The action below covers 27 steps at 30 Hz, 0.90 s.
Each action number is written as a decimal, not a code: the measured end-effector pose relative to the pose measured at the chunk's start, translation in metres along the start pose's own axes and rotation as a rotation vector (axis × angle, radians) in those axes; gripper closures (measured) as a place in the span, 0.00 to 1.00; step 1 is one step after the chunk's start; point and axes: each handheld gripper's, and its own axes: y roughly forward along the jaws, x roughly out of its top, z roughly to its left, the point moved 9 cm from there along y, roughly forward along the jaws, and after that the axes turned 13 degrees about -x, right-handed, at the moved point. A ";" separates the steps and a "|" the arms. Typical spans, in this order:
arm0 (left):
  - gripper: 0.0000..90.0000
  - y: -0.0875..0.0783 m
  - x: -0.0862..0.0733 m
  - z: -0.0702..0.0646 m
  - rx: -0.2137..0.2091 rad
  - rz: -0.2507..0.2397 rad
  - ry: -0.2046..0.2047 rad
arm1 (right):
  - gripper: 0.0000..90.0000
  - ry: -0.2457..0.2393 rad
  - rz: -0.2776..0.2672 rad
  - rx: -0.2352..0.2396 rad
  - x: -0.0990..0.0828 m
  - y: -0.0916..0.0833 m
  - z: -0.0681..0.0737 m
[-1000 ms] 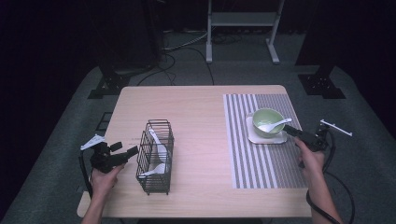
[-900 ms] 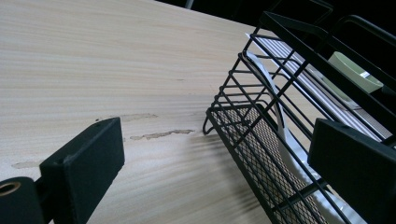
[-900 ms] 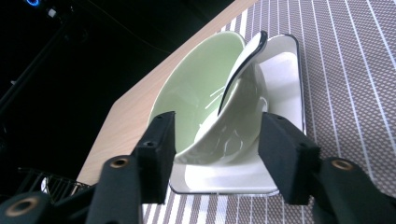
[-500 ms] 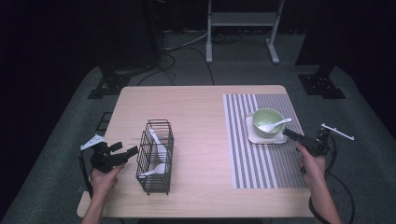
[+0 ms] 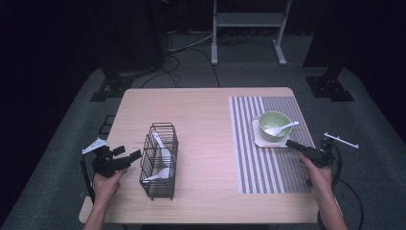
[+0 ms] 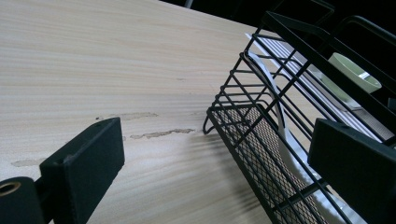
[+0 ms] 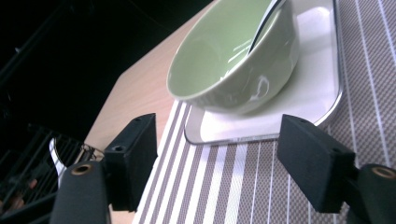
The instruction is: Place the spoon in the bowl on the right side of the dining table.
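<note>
Landmark: the black wire basket (image 5: pixel 159 160) stands upright on the light wooden table (image 5: pixel 201 115), on the left half of the tabletop.

Basket contents: two white spoons (image 5: pixel 163 151) lie inside the basket — one leaning along its length, one low near the front end.

Left gripper (image 5: pixel 128 158): held in the person's left hand (image 5: pixel 106 179), just left of the basket and pointing at its side. In the left gripper view the two black jaws stand wide apart with nothing between them; one jaw lies in front of the basket wall (image 6: pixel 280 140), and contact cannot be told.

Striped placemat (image 5: pixel 268 153): grey-and-white, well to the right of the basket.

White square plate (image 5: pixel 261 139): on the far part of the placemat.

Green round bowl (image 5: pixel 275 125): sits on the plate, well apart from the basket.

White spoon in the bowl (image 5: pixel 282 128): scoop inside, handle resting over the rim on the side away from the basket.

Right gripper (image 5: pixel 299 146): held in the person's right hand (image 5: pixel 318 175), near the plate's edge on the side far from the basket. Its jaws have just been opening — they stand released, nothing between them; the bowl (image 7: pixel 233 60) and plate (image 7: pixel 280 107) lie beyond the tips.
</note>
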 end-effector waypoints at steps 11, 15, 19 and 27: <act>0.03 0.000 0.000 0.000 0.001 -0.001 0.002 | 0.29 -0.049 0.018 0.010 -0.014 -0.007 0.008; 0.03 0.000 0.000 0.000 0.001 0.000 0.004 | 0.28 -0.061 0.022 0.016 -0.020 -0.007 0.011; 0.03 -0.001 0.000 0.000 0.001 -0.001 0.003 | 0.28 -0.070 0.026 0.023 -0.026 -0.007 0.015; 0.03 -0.001 0.000 0.000 -0.002 -0.003 0.000 | 0.28 -0.089 0.032 0.042 -0.033 -0.008 0.025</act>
